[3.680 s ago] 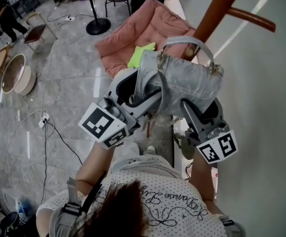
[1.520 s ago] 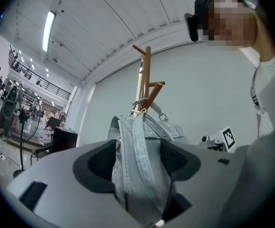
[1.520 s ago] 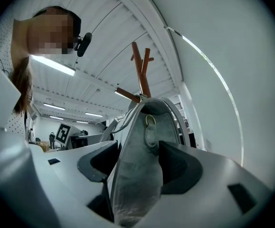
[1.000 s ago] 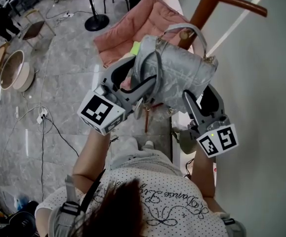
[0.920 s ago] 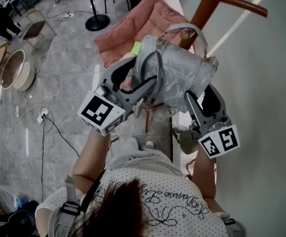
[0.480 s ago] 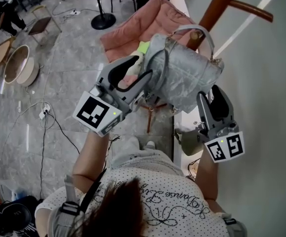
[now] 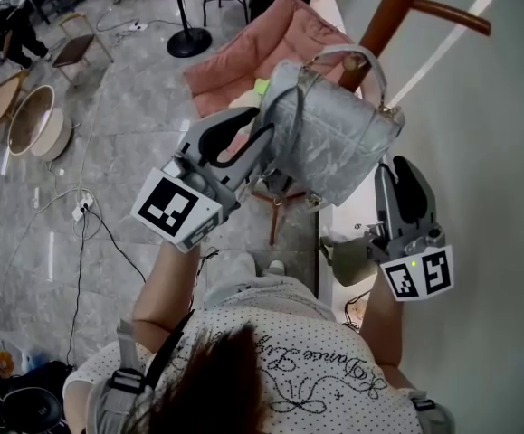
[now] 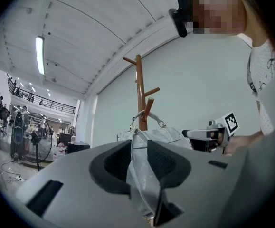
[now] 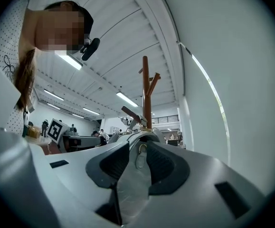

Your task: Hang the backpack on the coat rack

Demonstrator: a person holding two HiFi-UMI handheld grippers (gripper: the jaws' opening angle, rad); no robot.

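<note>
Hanging between the two grippers, the grey backpack [image 7: 334, 143] sits high against the wooden coat rack [image 7: 388, 16], just ahead of both sets of jaws. The left gripper [image 7: 248, 138] is clenched on a grey strap [image 8: 138, 175] of the bag; in the left gripper view the strap runs up between the pads and the bag's body [image 8: 151, 136] rises just beyond them. The right gripper [image 7: 404, 174] comes at the bag from underneath, on its far side from the left one. In the right gripper view its jaws pinch a flat grey tab [image 9: 130, 189] with a small metal ring [image 9: 139, 148] at its end.

Above and ahead of both grippers, the bag's top handle [image 7: 370, 57] curves round the tip of a lower peg [image 7: 359, 61], and the rack's post [image 8: 140, 89] stands straight behind. Below the left gripper, down on the floor, lies a pink cushioned seat [image 7: 262, 52].
</note>
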